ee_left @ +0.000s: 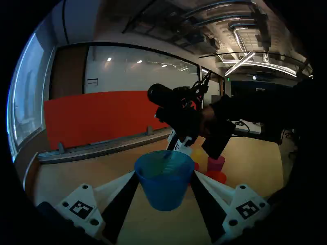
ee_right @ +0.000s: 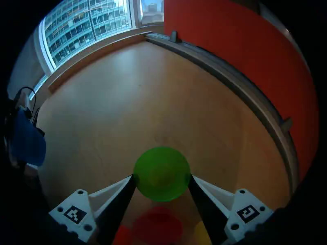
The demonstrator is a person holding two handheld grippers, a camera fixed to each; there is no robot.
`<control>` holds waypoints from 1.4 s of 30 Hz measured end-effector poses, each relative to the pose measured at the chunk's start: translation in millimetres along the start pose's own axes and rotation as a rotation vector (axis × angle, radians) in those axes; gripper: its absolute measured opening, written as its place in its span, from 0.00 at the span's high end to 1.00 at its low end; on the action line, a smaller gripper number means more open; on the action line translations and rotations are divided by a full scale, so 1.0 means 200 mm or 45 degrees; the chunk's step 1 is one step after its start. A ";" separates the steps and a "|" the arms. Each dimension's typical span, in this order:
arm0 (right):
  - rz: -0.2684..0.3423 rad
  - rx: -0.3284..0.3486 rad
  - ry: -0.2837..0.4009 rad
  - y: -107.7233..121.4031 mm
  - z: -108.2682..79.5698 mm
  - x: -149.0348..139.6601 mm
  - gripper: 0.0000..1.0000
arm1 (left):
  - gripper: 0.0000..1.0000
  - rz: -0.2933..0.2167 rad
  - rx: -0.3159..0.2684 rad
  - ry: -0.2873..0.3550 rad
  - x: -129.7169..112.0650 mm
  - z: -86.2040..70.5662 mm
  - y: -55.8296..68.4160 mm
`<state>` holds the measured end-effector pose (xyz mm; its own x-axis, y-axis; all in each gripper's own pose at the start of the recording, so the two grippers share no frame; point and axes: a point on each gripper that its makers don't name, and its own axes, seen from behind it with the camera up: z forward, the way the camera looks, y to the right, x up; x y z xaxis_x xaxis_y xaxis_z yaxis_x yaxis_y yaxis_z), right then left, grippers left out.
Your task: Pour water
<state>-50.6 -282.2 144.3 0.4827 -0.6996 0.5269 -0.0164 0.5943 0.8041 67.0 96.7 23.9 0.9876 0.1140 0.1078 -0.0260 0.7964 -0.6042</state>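
A blue cup (ee_left: 163,192) stands upright between the fingers of my left gripper (ee_left: 164,175), which is shut on it. Just beyond its far rim, a hand holds my right gripper (ee_left: 180,145) above the cup, pointing downward. In the right gripper view, my right gripper (ee_right: 162,177) is shut on a green cup (ee_right: 162,169), which faces down toward the wooden table (ee_right: 143,94). The blue cup (ee_right: 26,141) also appears at the far left edge of that view. I cannot make out any water.
Beyond the blue cup, a pink cup (ee_left: 216,163), a yellow cup (ee_left: 198,155) and an orange-red cup (ee_left: 217,176) sit on the table. A red cup (ee_right: 157,224) lies below the green one. A red wall panel (ee_left: 94,118) and a metal rail (ee_right: 245,94) border the table.
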 end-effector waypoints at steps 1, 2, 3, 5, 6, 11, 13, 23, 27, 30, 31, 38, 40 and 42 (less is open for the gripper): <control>0.000 0.000 0.003 0.00 -0.01 0.00 0.08 | 0.15 0.000 0.001 0.000 0.00 0.00 0.00; 0.001 -0.001 0.006 0.00 -0.02 0.00 0.08 | 0.15 0.001 0.002 0.000 0.00 0.00 0.00; 0.001 -0.001 0.010 -0.01 -0.04 0.01 0.08 | 0.15 0.001 0.003 -0.001 0.00 0.00 0.00; 0.002 -0.001 0.019 -0.01 -0.06 0.01 0.08 | 0.15 0.002 0.004 -0.003 0.00 -0.01 0.01; 0.004 0.000 0.027 -0.01 -0.08 0.02 0.08 | 0.15 0.003 0.006 -0.004 0.00 -0.01 0.01; 0.016 0.006 0.072 -0.03 -0.14 0.04 0.08 | 0.15 0.004 0.014 -0.009 -0.01 -0.01 0.01; 0.020 0.007 0.093 -0.03 -0.16 0.05 0.08 | 0.15 0.004 0.015 -0.010 -0.01 -0.01 0.01; 0.031 0.011 0.218 -0.04 -0.28 0.10 0.08 | 0.15 -0.005 0.028 -0.009 -0.01 -0.01 0.00; 0.030 0.008 0.255 -0.03 -0.31 0.11 0.08 | 0.15 -0.004 0.033 -0.010 -0.01 -0.01 0.00; 0.020 0.000 0.274 -0.02 -0.33 0.12 0.08 | 0.15 -0.003 0.034 -0.013 -0.01 -0.02 0.00; 0.015 -0.001 0.281 -0.02 -0.34 0.12 0.08 | 0.15 -0.004 0.034 -0.013 -0.01 -0.02 0.00; -0.040 -0.010 0.361 -0.04 -0.40 0.14 0.08 | 0.15 -0.007 0.033 -0.022 -0.02 -0.02 0.00; -0.058 -0.014 0.394 -0.05 -0.43 0.15 0.08 | 0.15 -0.007 0.035 -0.023 -0.02 -0.02 0.00; -0.072 -0.019 0.429 -0.05 -0.45 0.16 0.08 | 0.15 -0.007 0.037 -0.023 -0.02 -0.03 0.00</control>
<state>44.6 -275.3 128.5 0.7445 -0.5628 0.3591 0.0302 0.5658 0.8240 63.2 93.3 19.3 0.9848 0.1200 0.1255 -0.0253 0.8140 -0.5804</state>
